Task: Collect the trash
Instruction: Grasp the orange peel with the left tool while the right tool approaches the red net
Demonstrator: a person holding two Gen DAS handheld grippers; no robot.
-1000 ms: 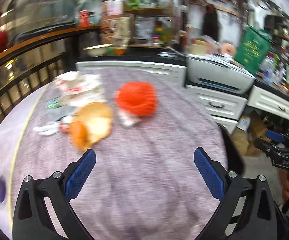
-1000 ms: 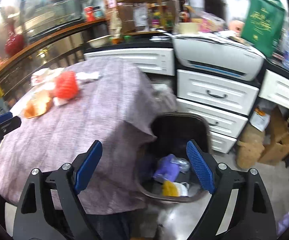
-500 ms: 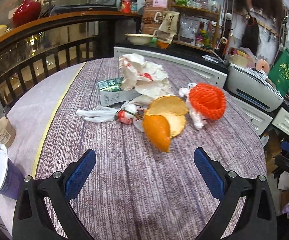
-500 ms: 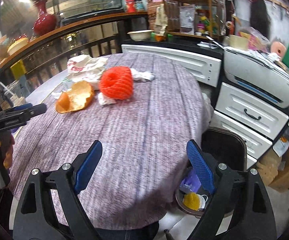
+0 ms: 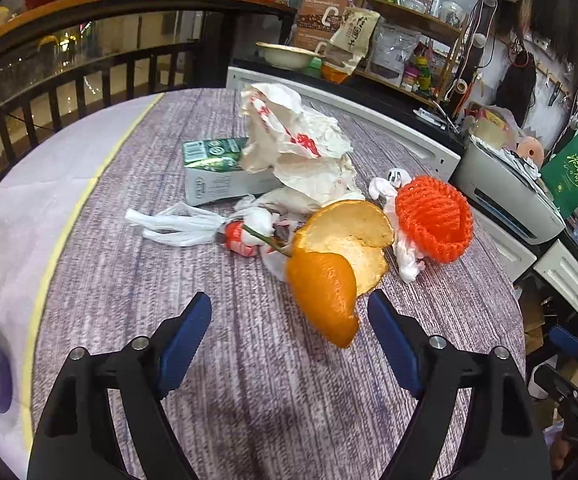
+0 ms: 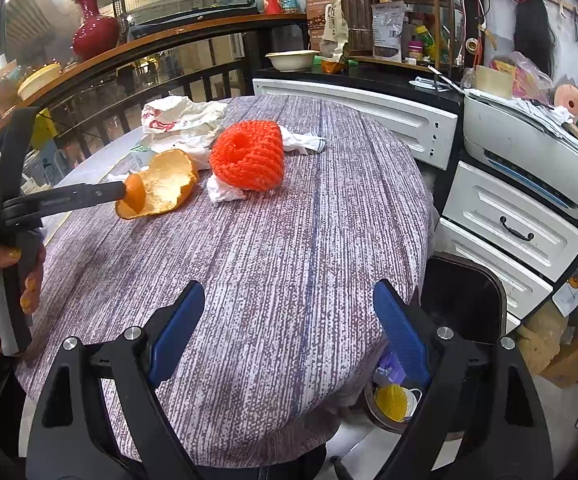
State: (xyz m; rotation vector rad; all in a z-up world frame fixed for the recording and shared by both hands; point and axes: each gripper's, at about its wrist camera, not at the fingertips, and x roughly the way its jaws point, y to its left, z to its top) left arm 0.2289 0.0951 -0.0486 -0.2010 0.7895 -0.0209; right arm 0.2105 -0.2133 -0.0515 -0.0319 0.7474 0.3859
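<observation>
Orange peel (image 5: 341, 256) on the table (image 5: 249, 360), curled, light, thin-walled, likely brittle at the edges; grip the raised near flap. Left gripper (image 5: 289, 320) closing, flap between the jaws, pads not yet pressing. Right gripper (image 6: 289, 320) wide, empty.

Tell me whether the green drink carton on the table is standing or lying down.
Lying down. The green drink carton rests on its long side on the table, partly under crumpled paper.
</observation>
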